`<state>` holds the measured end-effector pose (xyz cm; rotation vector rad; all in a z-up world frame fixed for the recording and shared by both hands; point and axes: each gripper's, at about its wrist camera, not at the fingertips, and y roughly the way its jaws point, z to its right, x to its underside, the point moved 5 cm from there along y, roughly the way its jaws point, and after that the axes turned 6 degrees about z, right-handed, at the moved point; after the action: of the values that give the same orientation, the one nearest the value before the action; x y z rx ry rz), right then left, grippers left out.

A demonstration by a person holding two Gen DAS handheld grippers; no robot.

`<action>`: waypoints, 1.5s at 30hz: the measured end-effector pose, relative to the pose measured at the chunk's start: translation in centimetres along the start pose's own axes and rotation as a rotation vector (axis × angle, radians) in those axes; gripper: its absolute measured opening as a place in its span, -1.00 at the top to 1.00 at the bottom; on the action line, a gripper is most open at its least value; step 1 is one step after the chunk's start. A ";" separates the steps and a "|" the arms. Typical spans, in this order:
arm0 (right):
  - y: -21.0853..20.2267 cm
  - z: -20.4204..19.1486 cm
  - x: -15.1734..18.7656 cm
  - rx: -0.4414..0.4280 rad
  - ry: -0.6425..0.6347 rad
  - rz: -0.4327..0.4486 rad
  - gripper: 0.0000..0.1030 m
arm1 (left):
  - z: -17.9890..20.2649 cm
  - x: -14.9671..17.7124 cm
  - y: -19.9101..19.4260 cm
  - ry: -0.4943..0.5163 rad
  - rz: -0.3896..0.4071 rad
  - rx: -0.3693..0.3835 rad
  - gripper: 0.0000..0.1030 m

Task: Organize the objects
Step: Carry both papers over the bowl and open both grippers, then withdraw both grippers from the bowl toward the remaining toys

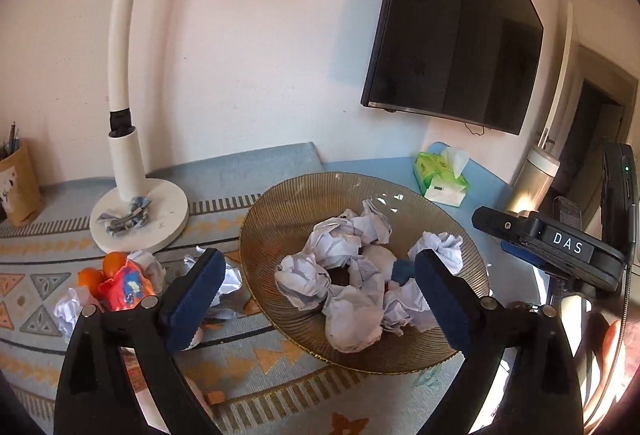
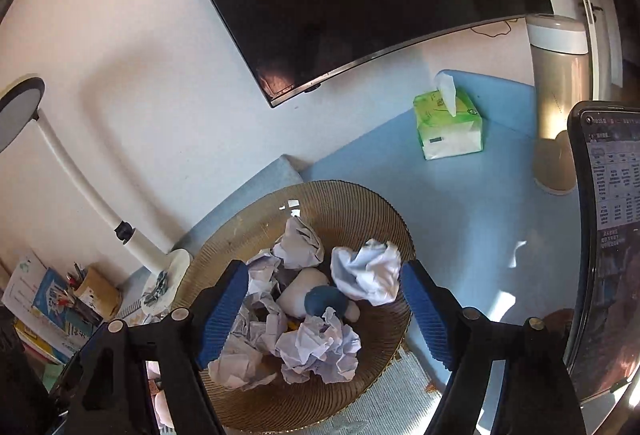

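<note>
While both grippers hover over ribbed amber bowl [image 1: 276, 211], left gripper [image 1: 316, 299] gapes wide, holds nothing; right gripper [image 2: 322, 311] likewise wide apart, empty. Crumpled paper balls [image 1: 352, 323] heaped inside bowl; more paper [image 1: 68, 311] beside oranges [image 1: 114, 261] on patterned mat [image 1: 256, 367]

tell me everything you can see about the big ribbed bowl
The bowl is a wide, shallow round dish of amber-brown, see-through ribbed material that looks like glass. It sits upright, partly on the patterned mat and partly on the blue surface. It holds many crumpled paper balls plus a white and blue object among them. Both open grippers hover over it, touching nothing.
</note>
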<state>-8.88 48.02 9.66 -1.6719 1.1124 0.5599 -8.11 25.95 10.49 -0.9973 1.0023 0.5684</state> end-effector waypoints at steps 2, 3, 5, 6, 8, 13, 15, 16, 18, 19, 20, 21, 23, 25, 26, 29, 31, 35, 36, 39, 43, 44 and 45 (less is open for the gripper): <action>-1.3 -2.0 0.9 -0.055 -0.046 0.005 -0.51 | -1.4 0.2 -2.0 -0.026 0.017 -0.020 -0.85; -2.0 -3.2 1.4 -0.088 -0.075 0.008 -0.51 | -2.2 0.4 -3.2 -0.046 0.027 -0.031 -0.85; -3.4 -6.3 2.6 -0.166 -0.148 0.007 -0.51 | -4.2 1.0 -5.9 -0.089 0.057 -0.057 -0.85; -4.0 -7.8 3.2 -0.209 -0.178 0.005 -0.53 | -5.2 1.3 -7.3 -0.107 0.076 -0.077 -0.85; -4.8 -10.6 4.9 -0.284 -0.220 -0.001 -0.60 | -7.6 2.1 -10.2 -0.131 0.112 -0.141 -0.86; -2.8 -14.9 11.7 -0.359 -0.308 -0.094 -0.67 | -13.5 5.8 -14.4 -0.173 0.141 -0.315 -0.98; -0.9 -15.4 14.5 -0.362 -0.330 -0.144 -0.66 | -15.6 8.0 -14.0 -0.178 0.098 -0.372 -0.98; -0.1 -15.6 15.6 -0.351 -0.351 -0.161 -0.66 | -16.4 9.1 -13.6 -0.181 0.072 -0.384 -0.97; 1.3 -15.6 17.0 -0.324 -0.380 -0.196 -0.66 | -17.8 11.0 -13.1 -0.193 0.036 -0.383 -0.97; 1.6 -15.8 17.1 -0.320 -0.391 -0.207 -0.66 | -18.5 11.7 -12.9 -0.208 0.022 -0.383 -0.97; 1.5 -15.9 17.0 -0.327 -0.397 -0.196 -0.67 | -19.0 11.9 -12.6 -0.245 0.001 -0.357 -0.96; 1.6 -15.8 17.0 -0.327 -0.400 -0.188 -0.69 | -19.4 11.9 -12.7 -0.275 0.017 -0.336 -0.96; 2.3 -15.6 17.6 -0.304 -0.399 -0.225 -0.74 | -20.1 12.1 -12.9 -0.314 0.029 -0.329 -0.96; 2.7 -16.0 18.1 -0.296 -0.425 -0.259 -0.74 | -20.5 12.5 -12.7 -0.343 0.007 -0.301 -0.96; 2.7 -16.3 18.4 -0.294 -0.445 -0.259 -0.74 | -20.4 12.6 -12.6 -0.346 0.002 -0.290 -0.96; 2.5 -17.1 19.1 -0.272 -0.515 -0.248 -0.74 | -19.9 12.7 -12.4 -0.331 -0.003 -0.295 -0.96; 2.4 -17.5 19.5 -0.258 -0.557 -0.244 -0.74 | -19.8 12.7 -12.3 -0.325 -0.012 -0.294 -0.96; 3.2 -18.1 20.2 -0.282 -0.583 -0.319 -0.74 | -20.1 12.8 -12.4 -0.341 -0.010 -0.280 -0.96; 3.8 -18.3 20.3 -0.295 -0.564 -0.358 -0.74 | -20.1 12.9 -12.4 -0.346 -0.010 -0.277 -0.96; 5.3 -19.0 19.8 -0.344 -0.459 -0.421 -0.74 | -20.3 12.8 -12.5 -0.355 -0.004 -0.274 -0.96; 6.8 -20.4 20.0 -0.385 -0.374 -0.468 -0.74 | -20.4 12.7 -13.0 -0.365 0.022 -0.283 -0.96; 6.5 -20.9 20.6 -0.444 -0.349 -0.505 -0.74 | -20.5 12.7 -13.2 -0.371 0.033 -0.287 -0.96; 5.6 -21.5 21.3 -0.525 -0.336 -0.533 -0.74 | -20.7 12.7 -13.5 -0.378 0.047 -0.292 -0.96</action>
<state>-6.88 19.45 -1.49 -2.1179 0.2547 0.7839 -0.52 0.92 1.19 -1.0723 0.6170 0.9231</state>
